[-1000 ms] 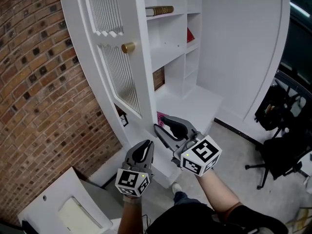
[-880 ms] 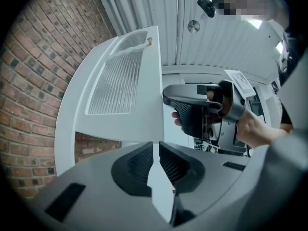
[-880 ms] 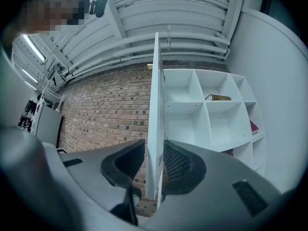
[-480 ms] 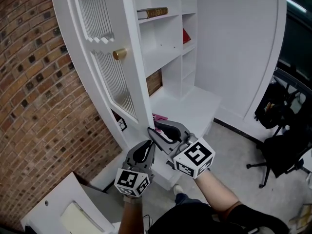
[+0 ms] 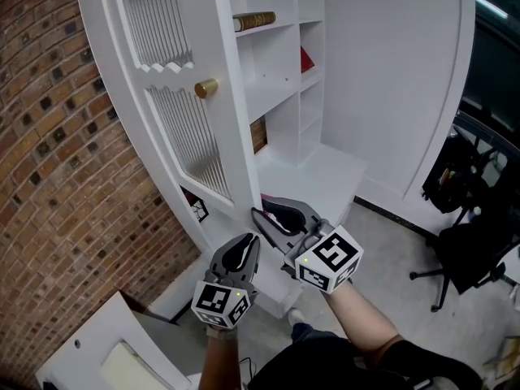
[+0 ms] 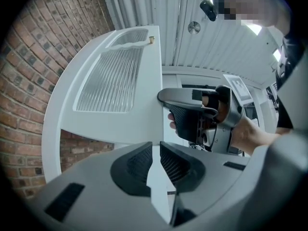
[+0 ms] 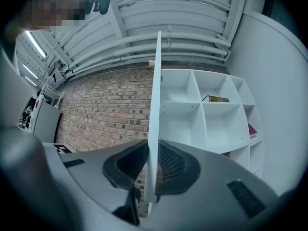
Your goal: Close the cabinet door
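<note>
The white cabinet door (image 5: 162,104), with ribbed glass panels and a brass knob (image 5: 205,88), stands swung out from the open shelf cabinet (image 5: 280,96). Both grippers hold its free edge low down. My left gripper (image 5: 244,246) is shut on the door's edge (image 6: 155,129), which runs between its pads (image 6: 155,150). Just above it, my right gripper (image 5: 270,215) is shut on the same edge; in the right gripper view the thin white edge (image 7: 156,90) passes straight between the pads (image 7: 153,150).
A brick wall (image 5: 57,177) lies behind the door on the left. The shelves hold a brown book (image 5: 253,21) and a red item (image 5: 306,59). A black office chair (image 5: 467,234) stands at the right, and a white panel (image 5: 106,348) lies at the lower left.
The door and both grippers have shifted slightly left in the head view. Both grippers keep their hold on the door's edge.
</note>
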{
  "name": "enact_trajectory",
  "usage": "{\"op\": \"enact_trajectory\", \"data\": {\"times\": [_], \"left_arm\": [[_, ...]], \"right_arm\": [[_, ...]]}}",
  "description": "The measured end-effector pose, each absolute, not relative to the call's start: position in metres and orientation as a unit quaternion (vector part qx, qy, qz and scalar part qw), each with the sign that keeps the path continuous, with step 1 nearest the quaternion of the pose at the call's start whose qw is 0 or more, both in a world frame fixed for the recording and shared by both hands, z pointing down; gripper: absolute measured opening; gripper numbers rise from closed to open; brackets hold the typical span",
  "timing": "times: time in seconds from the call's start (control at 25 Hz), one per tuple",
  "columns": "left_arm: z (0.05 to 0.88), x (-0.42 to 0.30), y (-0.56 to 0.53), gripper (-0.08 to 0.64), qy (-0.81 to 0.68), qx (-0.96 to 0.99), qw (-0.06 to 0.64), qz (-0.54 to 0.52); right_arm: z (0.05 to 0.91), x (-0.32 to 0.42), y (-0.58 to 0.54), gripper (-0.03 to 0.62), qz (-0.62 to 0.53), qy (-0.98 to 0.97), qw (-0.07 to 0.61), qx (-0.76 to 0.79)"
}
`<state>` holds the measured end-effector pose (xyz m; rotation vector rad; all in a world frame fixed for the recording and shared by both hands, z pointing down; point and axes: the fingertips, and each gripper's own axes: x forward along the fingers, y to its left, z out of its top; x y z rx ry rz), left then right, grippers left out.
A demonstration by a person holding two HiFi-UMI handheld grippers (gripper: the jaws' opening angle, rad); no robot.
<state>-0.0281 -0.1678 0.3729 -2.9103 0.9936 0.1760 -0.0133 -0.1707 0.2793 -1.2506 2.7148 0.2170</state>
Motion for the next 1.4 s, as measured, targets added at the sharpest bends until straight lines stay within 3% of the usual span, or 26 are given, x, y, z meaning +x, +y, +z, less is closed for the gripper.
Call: {"op": "enact_trajectory", "data": {"times": [1.4], "left_arm": [[0.388,-0.006,-0.271,0.041,0.325,-0.945,0.032,0.019]], "right_arm": [[0.278,0.069,-0.27,0.094,0.056,0.892,0.119,-0.433]]}}
